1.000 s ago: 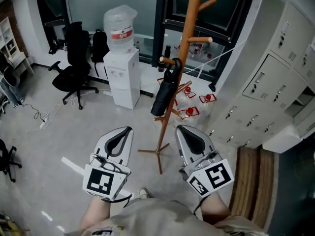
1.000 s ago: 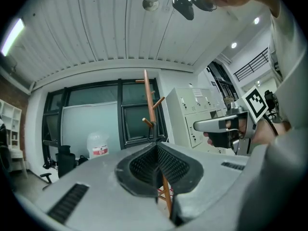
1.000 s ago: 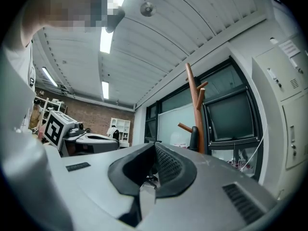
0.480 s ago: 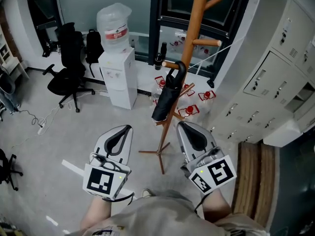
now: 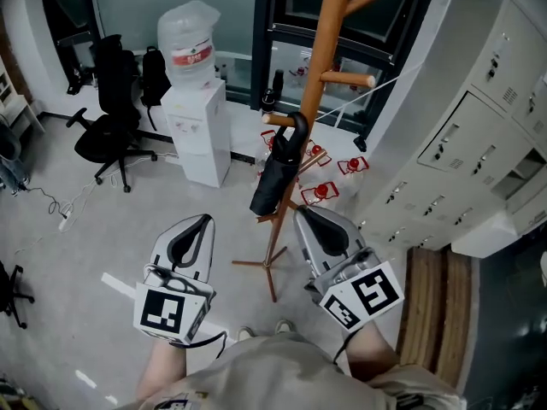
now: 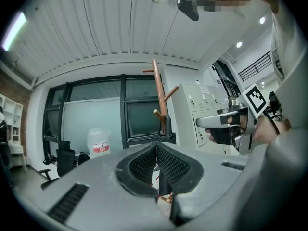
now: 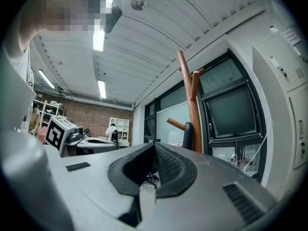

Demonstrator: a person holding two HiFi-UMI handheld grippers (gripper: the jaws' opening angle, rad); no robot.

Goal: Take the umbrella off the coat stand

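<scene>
Moved: left claw (image 5: 202, 222) and right claw (image 5: 306, 216) have both drawn nearer the coat stand (image 5: 320, 54) over the last second. Its pole now rises between them in the head view, and the water cooler (image 5: 197, 122) has slid toward that view's left.
Left claw: jaws pressed fully together with nothing between the ribbed pads; it is held level and aimed toward the stand, well short of it.
Right claw: likewise closed tight and empty, level, and nearer the pole than its partner.
Umbrella (image 5: 273, 173): black and folded, it hangs by its hooked handle on a lower peg. The canopy dangles beside the pole, and neither claw touches it.
Done so far: only the approach, as far as the frames show.
Left to do: by my reading, everything that counts. A claw must open, reach the handle, close on it, then lift the hook off the peg and carry it clear.
Head view alone: the whole umbrella, the stand's feet on the floor (image 5: 94, 254), the lockers (image 5: 479, 135) at right and an office chair (image 5: 107, 122).
Left gripper view alone: the hand (image 6: 222, 134) gripping the right claw's handle, with the stand's top against the dark window.
Right gripper view alone: a brick wall and a distant person (image 7: 111, 130) far back in the room. Of the umbrella, only the handle shows.
</scene>
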